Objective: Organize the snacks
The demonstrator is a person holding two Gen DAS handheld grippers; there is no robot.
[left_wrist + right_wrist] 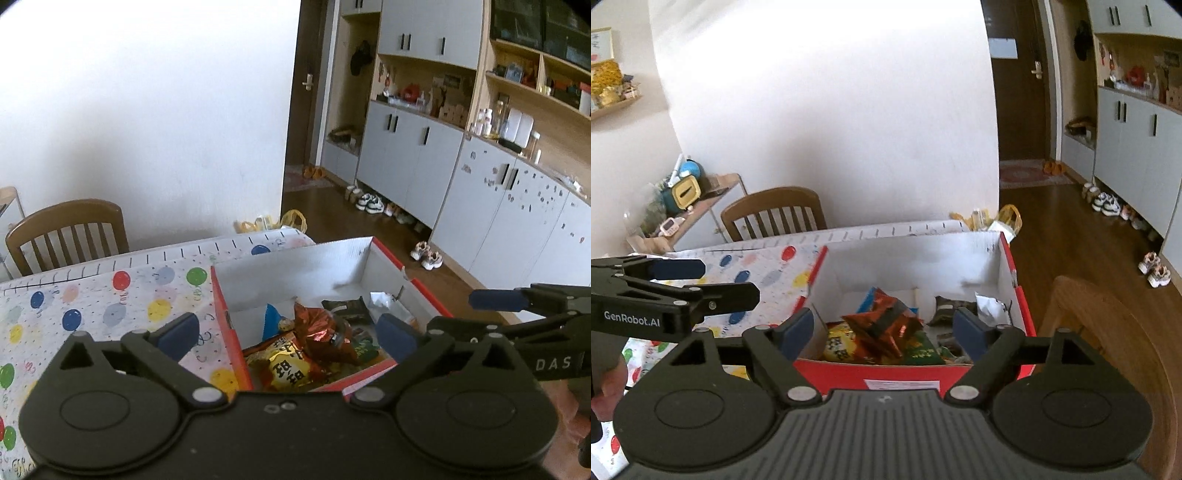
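A red cardboard box [229, 325] with a white inside sits on the balloon-print tablecloth [92, 302]; it also shows in the right wrist view [908, 380]. Inside lie several snack packets: a shiny orange-red packet [317, 332] [886, 325], a yellow packet [284, 365] [838, 343], a dark packet [345, 306] [951, 306] and a silver one [388, 304] [988, 306]. My left gripper [291, 336] is open and empty above the box's near left corner. My right gripper [886, 332] is open and empty above the near wall. Each gripper shows in the other's view, the right [517, 306] and the left [676, 284].
A wooden chair [775, 214] stands behind the table against a white wall. A second chair back [1108, 332] is right of the box. Grey cabinets [424, 162] and shoes [369, 203] line the wooden floor at right. A cluttered side table [683, 206] stands at far left.
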